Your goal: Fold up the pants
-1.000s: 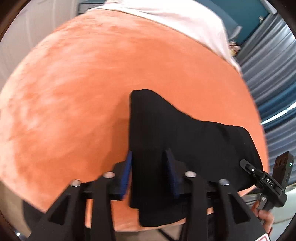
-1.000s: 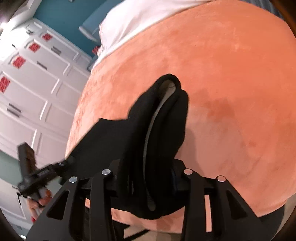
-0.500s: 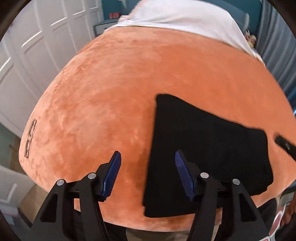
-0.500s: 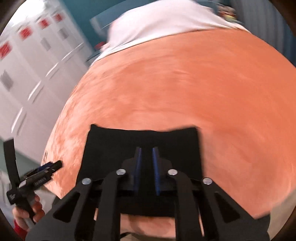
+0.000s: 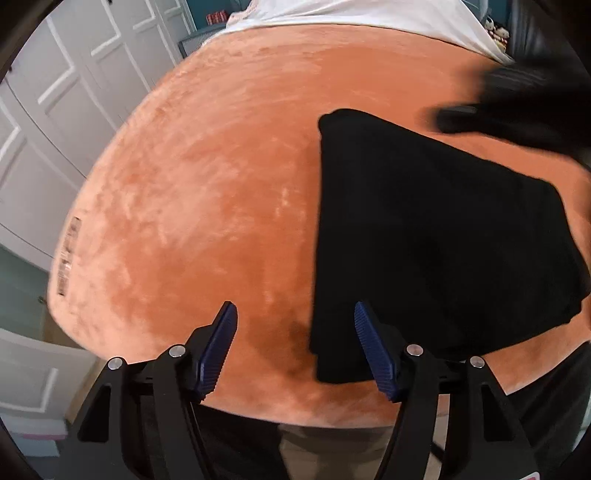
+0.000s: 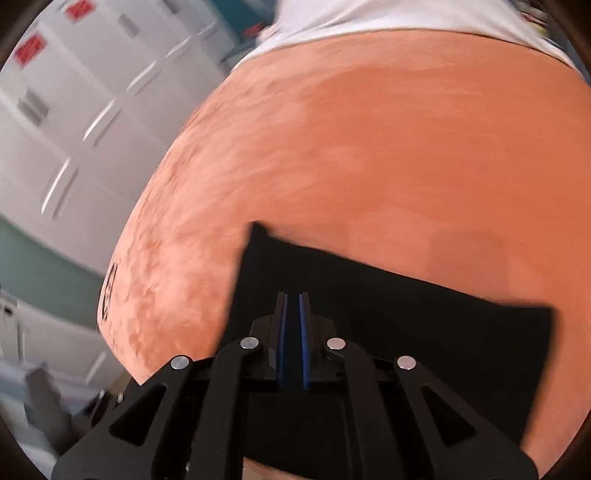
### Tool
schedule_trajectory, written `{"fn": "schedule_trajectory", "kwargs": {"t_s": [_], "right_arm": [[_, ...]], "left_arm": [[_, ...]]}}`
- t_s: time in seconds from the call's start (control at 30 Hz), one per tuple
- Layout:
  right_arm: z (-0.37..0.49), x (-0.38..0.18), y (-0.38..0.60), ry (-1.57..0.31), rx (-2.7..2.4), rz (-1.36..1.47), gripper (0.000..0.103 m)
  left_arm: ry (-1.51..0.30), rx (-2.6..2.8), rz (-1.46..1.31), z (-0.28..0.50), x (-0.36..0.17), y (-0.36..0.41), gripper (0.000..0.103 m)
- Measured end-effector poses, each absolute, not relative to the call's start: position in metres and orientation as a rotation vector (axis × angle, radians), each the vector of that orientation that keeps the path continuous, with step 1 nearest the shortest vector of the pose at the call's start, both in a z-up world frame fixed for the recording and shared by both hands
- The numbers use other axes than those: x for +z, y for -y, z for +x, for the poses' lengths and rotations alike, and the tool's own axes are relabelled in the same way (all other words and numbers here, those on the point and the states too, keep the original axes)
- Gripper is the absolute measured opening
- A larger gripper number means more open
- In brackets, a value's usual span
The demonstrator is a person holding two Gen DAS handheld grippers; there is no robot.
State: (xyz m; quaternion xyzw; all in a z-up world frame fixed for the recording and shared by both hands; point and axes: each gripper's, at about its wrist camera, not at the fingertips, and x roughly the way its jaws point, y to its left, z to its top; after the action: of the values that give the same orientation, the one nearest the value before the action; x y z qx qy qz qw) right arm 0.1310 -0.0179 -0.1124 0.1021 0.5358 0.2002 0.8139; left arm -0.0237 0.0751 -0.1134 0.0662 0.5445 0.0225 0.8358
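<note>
An orange plush blanket (image 5: 207,177) is spread over a bed and fills most of both views; a white sheet (image 5: 354,11) is seen along its far edge. White panelled cupboard doors (image 5: 66,96) are shown at the left in both views, but red labels (image 6: 29,51) on the doors appear only in the right wrist view.

The black pants (image 5: 436,236) are laid flat on the blanket as a folded block, near the bed's near edge. In the left wrist view the whole block is seen, its left edge running between the pads. In the right wrist view (image 6: 406,310) the near part of the block is covered by the claw itself.

The left claw (image 5: 295,343) is released and its jaws have just been opening; the pants' left edge lies under the gap, untouched by the blue pads (image 5: 218,343). The right claw (image 6: 292,332) is clenched on nothing, above the pants. Only in the left wrist view is it seen from outside, as a dark blur (image 5: 517,107) beyond the pants' far corner.
</note>
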Motion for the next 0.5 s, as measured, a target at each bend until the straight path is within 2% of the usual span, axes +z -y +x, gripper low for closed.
{"fn": "schedule_trajectory", "kwargs": {"t_s": [0.1,0.17,0.23,0.27,0.33,0.43,0.5], "right_arm": [[0.166,-0.158,-0.036,-1.257,0.434,0.1,0.007],[0.177,-0.189,-0.062,-1.291,0.381,-0.016,0.004],[0.176,-0.176,-0.066,-1.275,0.386,-0.015,0.005],[0.173,-0.163,-0.061,-1.263,0.415,0.033,0.008],[0.157,-0.136,-0.041,-1.179,0.478,0.119,0.008],[0.111,-0.102,0.023,-1.068,0.398,0.182,0.009],[0.078,-0.105,0.082,-1.056,0.279,0.243,0.009]], "left_arm": [[-1.127,0.068,0.178,-0.03,-0.108,-0.079,0.069],[-1.119,0.082,0.184,-0.031,-0.106,-0.085,0.069],[-1.115,0.084,0.174,-0.031,-0.104,-0.091,0.069],[-1.112,0.085,0.166,-0.031,-0.102,-0.094,0.069],[-1.098,0.079,0.154,-0.03,-0.098,-0.098,0.069],[-1.089,0.066,0.141,-0.027,-0.095,-0.095,0.069],[-1.079,0.039,0.142,-0.026,-0.093,-0.086,0.069]]}}
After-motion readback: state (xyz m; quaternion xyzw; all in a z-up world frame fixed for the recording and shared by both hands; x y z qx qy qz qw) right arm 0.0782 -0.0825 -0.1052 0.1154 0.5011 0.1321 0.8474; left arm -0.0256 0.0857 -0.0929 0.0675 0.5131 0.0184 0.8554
